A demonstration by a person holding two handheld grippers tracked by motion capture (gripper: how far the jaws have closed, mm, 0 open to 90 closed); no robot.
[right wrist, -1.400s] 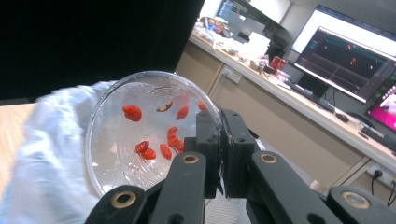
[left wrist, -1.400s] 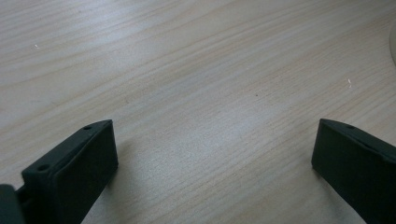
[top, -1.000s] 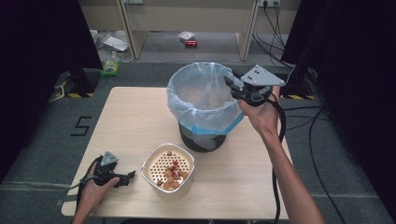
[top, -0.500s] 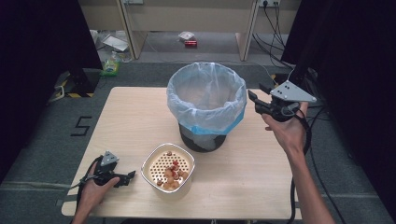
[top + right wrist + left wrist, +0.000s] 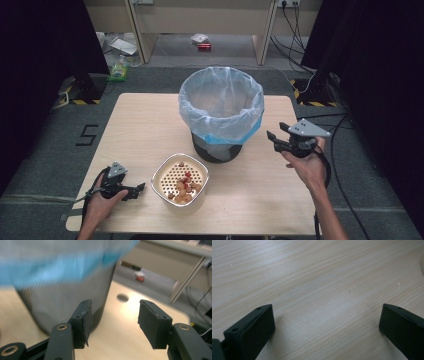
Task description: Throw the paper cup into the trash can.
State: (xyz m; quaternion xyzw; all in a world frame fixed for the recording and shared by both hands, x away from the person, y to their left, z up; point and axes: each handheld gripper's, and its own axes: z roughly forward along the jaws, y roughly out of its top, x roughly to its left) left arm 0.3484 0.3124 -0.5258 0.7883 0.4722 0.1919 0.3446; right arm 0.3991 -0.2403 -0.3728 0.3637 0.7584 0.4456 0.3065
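1. Table [image 5: 150,125]: your light wooden table carries a waste bin [image 5: 220,112] lined with a blue-edged plastic bag [image 5: 200,102], standing toward the far middle.
2. Nearer you, just in front of the bin and slightly to its left, sits a white perforated bowl [image 5: 179,176] with small reddish and tan pieces [image 5: 184,186] inside; what they are is too small to tell.
3. Your left gripper [image 5: 131,191] lies low at the near left corner, held in your left hand [image 5: 100,200], pointing toward the bowl and just beside it without touching. In the left gripper view its jaws stand wide apart over bare wood with nothing between them.
4. Your right gripper [image 5: 274,136] is held up by your right hand [image 5: 310,167] to the right of the bin, pointing at its side, near but apart. In the right gripper view its jaws are spread, empty, with the bin's dark mesh wall [image 5: 62,300] behind the left jaw, blurred.
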